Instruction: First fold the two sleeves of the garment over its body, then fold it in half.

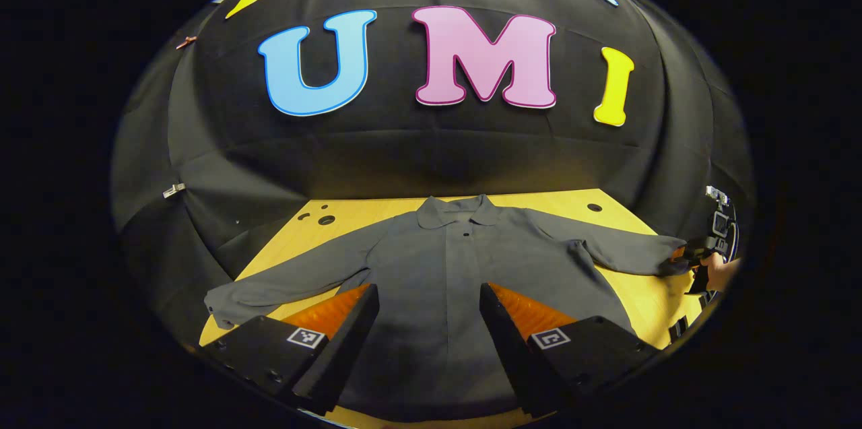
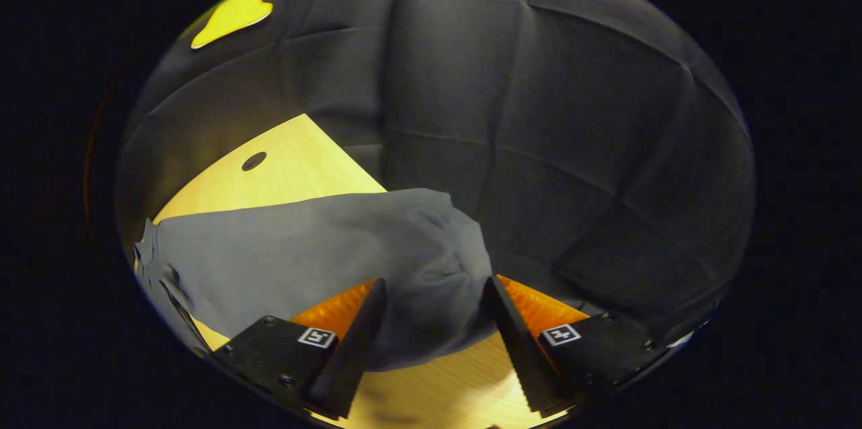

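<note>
The grey garment lies flat on the surface, sleeves spread. The right gripper has its jaws wide around the right cuff; I'd pinch deep, lift low, then sweep across. The left gripper hovers over the hem, jaws wide.

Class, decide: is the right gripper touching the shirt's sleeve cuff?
Cannot tell. In the right gripper view the sleeve cuff lies between the right gripper's open fingers, but no contact or gap shows plainly.

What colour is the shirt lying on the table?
Plain dark grey, with no pattern. The collared long-sleeved shirt shows best in the left gripper view, spread flat on the yellow wooden table.
</note>
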Demonstrator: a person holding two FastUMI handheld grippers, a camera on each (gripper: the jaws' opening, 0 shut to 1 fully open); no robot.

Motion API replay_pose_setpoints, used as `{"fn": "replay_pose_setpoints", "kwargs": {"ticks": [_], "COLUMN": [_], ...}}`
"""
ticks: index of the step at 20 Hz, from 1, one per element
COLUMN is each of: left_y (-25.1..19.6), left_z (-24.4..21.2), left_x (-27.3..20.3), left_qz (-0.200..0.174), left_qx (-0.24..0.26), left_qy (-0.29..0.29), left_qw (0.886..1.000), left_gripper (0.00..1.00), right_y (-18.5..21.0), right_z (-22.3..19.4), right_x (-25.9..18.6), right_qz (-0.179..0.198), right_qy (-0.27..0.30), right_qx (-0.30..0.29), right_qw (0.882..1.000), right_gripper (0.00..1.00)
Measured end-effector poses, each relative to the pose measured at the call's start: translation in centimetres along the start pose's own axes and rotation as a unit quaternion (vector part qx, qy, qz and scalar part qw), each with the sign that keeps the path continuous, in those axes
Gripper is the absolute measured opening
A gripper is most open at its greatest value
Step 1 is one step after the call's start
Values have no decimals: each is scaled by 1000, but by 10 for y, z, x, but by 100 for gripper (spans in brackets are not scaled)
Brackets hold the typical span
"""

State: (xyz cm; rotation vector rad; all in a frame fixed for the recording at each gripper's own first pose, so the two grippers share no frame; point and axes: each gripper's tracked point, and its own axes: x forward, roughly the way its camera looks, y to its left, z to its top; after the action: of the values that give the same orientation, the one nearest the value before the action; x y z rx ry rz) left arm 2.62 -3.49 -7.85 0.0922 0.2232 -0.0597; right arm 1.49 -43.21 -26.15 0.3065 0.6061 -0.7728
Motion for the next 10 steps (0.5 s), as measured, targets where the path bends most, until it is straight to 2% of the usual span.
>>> {"fn": "replay_pose_setpoints", "kwargs": {"ticks": [1,2,5,8,9,10], "left_y": [2,3,8,14,16,16], "left_z": [-2,-4,-10,-12,-13,-15], "left_x": [-2,-2,-3,-5,-4,-4], "left_qz": [2,4,11,18,20,21], "left_qx": [-2,-5,-9,-9,-11,-12], "left_qy": [2,5,10,12,13,15], "left_qw": [1000,1000,1000,1000,1000,1000], "left_gripper": [95,95,95,95,95,95], "right_y": [1,3,15,22,25,27], "right_z": [-1,-1,-4,-4,-6,-5], "right_x": [1,0,-3,-7,-5,-7], "right_qz": [2,10,35,46,56,64], "right_qy": [2,2,0,8,14,16], "right_qx": [0,-9,-27,-15,-6,0], "right_qw": [1000,1000,999,999,998,998], "right_gripper": [85,80,40,2,0,6]}}
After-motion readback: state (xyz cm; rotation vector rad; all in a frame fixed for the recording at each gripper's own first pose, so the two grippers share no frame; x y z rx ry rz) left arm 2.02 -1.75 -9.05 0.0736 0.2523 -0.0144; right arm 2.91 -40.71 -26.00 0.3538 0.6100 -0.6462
